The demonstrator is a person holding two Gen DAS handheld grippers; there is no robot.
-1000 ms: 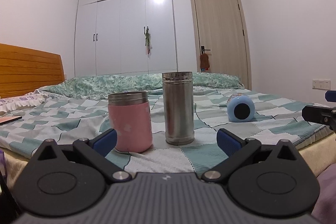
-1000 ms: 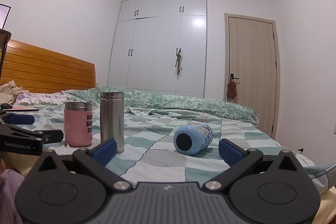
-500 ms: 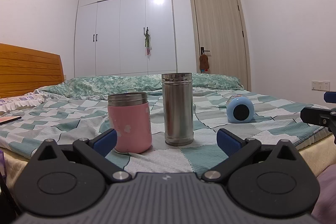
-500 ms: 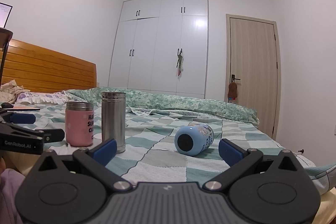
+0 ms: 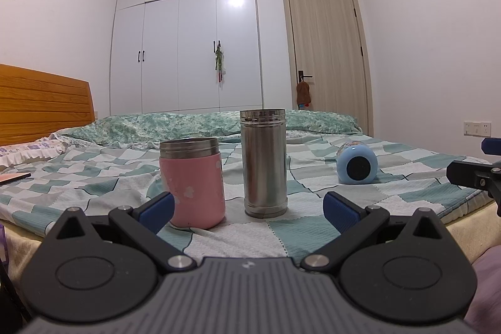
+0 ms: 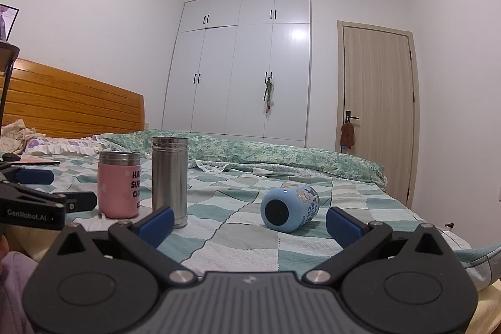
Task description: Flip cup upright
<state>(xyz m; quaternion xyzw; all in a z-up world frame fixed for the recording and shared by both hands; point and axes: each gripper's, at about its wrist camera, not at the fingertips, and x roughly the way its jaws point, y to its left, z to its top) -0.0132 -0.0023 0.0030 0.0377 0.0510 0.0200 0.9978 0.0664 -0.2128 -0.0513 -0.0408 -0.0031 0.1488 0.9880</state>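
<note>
— Grippers first: how are they held?

— Both are held low at the near edge of the bed (image 6: 238, 246). Right gripper (image 6: 249, 224): blue pads spread wide, nothing gripped between them. Left gripper (image 5: 247, 210): likewise spread apart, nothing gripped. In the right wrist view the left gripper's side is seen at the far left; in the left wrist view part of the right gripper is seen at the far right edge.

— Where is the cup noted?

— A blue cup (image 6: 289, 207) is found lying on its side on the checked bedspread, its round dark-centred end turned toward the camera. It is framed between the right gripper's fingers but lies beyond them, untouched. In the left wrist view it is recorded to the right (image 5: 357, 166), well apart from the left gripper.

— What else is logged?

— A pink cup (image 5: 192, 182) with a steel rim is seen upright, and a taller steel flask (image 5: 264, 161) upright just beside it, to its right. Both are framed between the left gripper's fingers, not touched. A wooden headboard (image 6: 72, 108) is noted at left, white wardrobe doors (image 6: 241, 74) behind the bed, a closed door (image 6: 377, 111) at right.
</note>
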